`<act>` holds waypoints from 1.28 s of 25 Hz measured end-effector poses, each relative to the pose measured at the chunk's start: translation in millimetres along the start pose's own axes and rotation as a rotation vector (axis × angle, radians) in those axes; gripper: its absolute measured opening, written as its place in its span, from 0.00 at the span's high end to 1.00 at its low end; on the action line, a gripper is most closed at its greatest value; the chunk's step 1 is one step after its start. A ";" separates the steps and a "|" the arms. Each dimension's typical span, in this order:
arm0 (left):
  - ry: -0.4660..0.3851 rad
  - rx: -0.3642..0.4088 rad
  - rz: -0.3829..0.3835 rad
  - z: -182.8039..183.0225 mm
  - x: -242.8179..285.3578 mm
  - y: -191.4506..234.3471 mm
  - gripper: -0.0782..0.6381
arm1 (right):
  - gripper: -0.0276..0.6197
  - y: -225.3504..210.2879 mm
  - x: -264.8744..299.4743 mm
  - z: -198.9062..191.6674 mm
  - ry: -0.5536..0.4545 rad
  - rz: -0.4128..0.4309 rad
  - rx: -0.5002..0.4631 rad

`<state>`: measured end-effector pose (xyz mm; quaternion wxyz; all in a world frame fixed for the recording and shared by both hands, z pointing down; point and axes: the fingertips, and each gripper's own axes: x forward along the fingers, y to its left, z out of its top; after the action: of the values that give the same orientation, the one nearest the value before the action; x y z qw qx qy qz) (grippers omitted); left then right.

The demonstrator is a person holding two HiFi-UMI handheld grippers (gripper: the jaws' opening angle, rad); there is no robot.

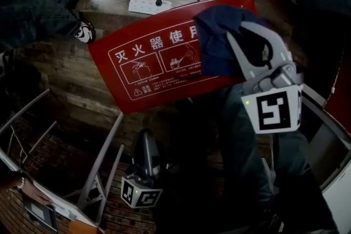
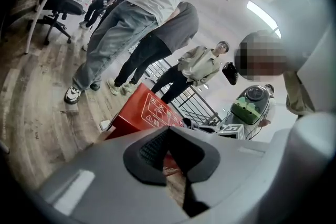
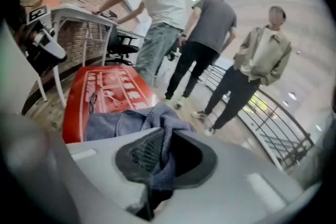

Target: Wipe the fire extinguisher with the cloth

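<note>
Right gripper (image 1: pixel 241 44) nearest, 3 o'clock: jaws pinched on blue cloth (image 1: pixel 216 46). Left gripper (image 1: pixel 146 142), 6 o'clock: jaws closed, empty. Red fire extinguisher box (image 1: pixel 148 63), 12 o'clock, on floor; cloth over its right end, contact unclear.

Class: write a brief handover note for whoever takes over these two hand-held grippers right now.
Left hand-held gripper: shut, empty, near the red box.
Right hand-held gripper: shut on the cloth.
The cloth lies over one end of the box, which sits on the floor.
Done: cloth gripped and at the box; how much is wiped cannot be told.
Left: wipe along the box's top.
</note>
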<state>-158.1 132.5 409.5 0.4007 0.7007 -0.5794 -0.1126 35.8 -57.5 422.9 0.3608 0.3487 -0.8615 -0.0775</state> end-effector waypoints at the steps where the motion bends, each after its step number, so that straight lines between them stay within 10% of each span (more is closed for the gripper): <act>1: -0.001 -0.001 0.005 -0.4 -0.2 1.5 0.89 | 0.89 -21.1 -3.8 -19.9 0.054 -0.049 0.093; 7: 0.005 0.004 0.034 -3.7 -2.6 8.9 0.89 | 0.89 -29.4 7.6 -23.9 0.211 -0.086 0.011; 16: 0.006 0.004 0.045 -4.4 -5.3 7.6 0.89 | 0.89 151.2 51.1 106.2 -0.080 0.289 -0.300; 26: -0.012 0.013 0.035 3.6 -22.7 20.2 0.89 | 0.89 50.9 61.7 69.3 -0.023 0.113 -0.029; 32: 0.000 0.006 0.045 -0.9 -27.6 25.0 0.89 | 0.89 116.0 88.6 123.7 -0.055 0.239 -0.203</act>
<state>-184.0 157.6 418.9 0.4009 0.6886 -0.5955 -0.1020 -154.9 -43.9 427.9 0.3769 0.2030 -0.8943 -0.1301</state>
